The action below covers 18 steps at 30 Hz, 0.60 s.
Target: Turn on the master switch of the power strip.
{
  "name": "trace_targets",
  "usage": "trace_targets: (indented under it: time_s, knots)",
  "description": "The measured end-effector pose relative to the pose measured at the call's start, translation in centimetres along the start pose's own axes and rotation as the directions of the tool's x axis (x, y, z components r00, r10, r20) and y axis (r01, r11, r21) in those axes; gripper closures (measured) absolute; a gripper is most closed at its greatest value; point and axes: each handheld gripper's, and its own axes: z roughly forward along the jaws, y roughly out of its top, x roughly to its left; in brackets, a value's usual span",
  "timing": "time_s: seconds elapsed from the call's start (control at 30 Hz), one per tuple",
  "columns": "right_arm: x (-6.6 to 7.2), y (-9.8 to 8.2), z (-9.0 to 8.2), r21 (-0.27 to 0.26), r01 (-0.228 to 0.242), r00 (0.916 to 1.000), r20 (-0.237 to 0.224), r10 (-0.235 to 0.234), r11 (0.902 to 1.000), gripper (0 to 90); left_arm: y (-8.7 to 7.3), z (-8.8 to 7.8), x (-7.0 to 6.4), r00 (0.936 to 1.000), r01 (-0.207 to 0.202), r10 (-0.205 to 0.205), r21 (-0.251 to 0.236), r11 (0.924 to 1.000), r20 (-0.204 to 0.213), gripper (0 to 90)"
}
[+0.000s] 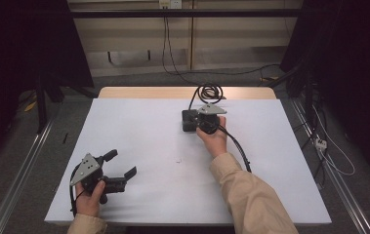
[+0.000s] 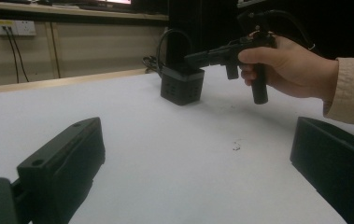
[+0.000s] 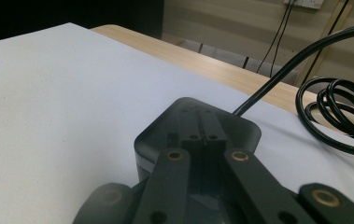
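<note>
A small black box (image 1: 187, 122) with a vented side (image 2: 181, 86) stands on the white table (image 1: 138, 126), right of centre and toward the back. A black cable runs from it to a coil (image 1: 210, 91). My right gripper (image 1: 194, 118) reaches in from the right, its jaws shut just over the box's top (image 3: 244, 133). Nothing shows between its fingertips in the right gripper view (image 3: 201, 126) or the left gripper view (image 2: 189, 59). My left gripper (image 1: 122, 164) is held near the front left corner, open and empty, with bare table between its jaws (image 2: 195, 135).
The cable coil (image 3: 338, 112) lies at the table's wooden back edge (image 1: 148, 92). A tiny speck (image 1: 178, 159) lies on the table's middle. Metal rails (image 1: 21, 165) run along both sides of the table. Wall sockets and hanging cables (image 1: 165, 34) are behind.
</note>
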Motion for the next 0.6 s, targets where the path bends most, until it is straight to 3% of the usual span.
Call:
trace_targets:
  time_s: [0.6]
  knots:
    - [0.13,0.01,0.03,0.008,0.012,0.9999,0.006,-0.012,0.9999,90.0,0.04,-0.05,-0.01,1.0,0.001,-0.001,-0.004,1.0,-0.003,2.7]
